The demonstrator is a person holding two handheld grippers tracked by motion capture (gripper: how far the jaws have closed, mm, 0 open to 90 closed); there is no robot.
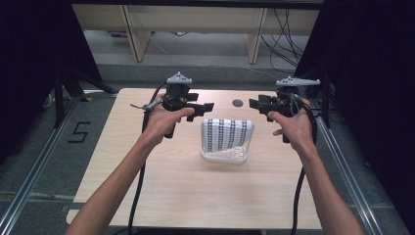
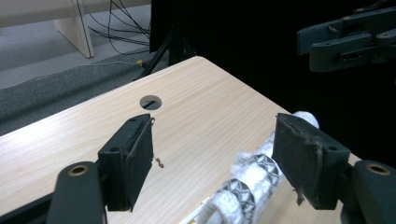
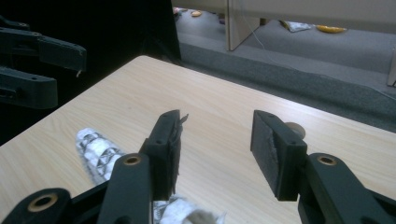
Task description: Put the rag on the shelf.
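Folded patterned cloth (image 1: 227, 139) lies at the middle of the wooden table (image 1: 161, 186), black-and-white print up. Left gripper (image 1: 201, 108) is held above the table just left of the cloth, jaws spread, nothing between them. Right gripper (image 1: 257, 105) is held just right of the cloth, jaws spread and empty. Both point inward over the cloth.

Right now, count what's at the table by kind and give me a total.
Grippers: 2, left gripper and right gripper, both open and holding nothing
Folded patterned cloth: 1
Table: 1
Total: 4
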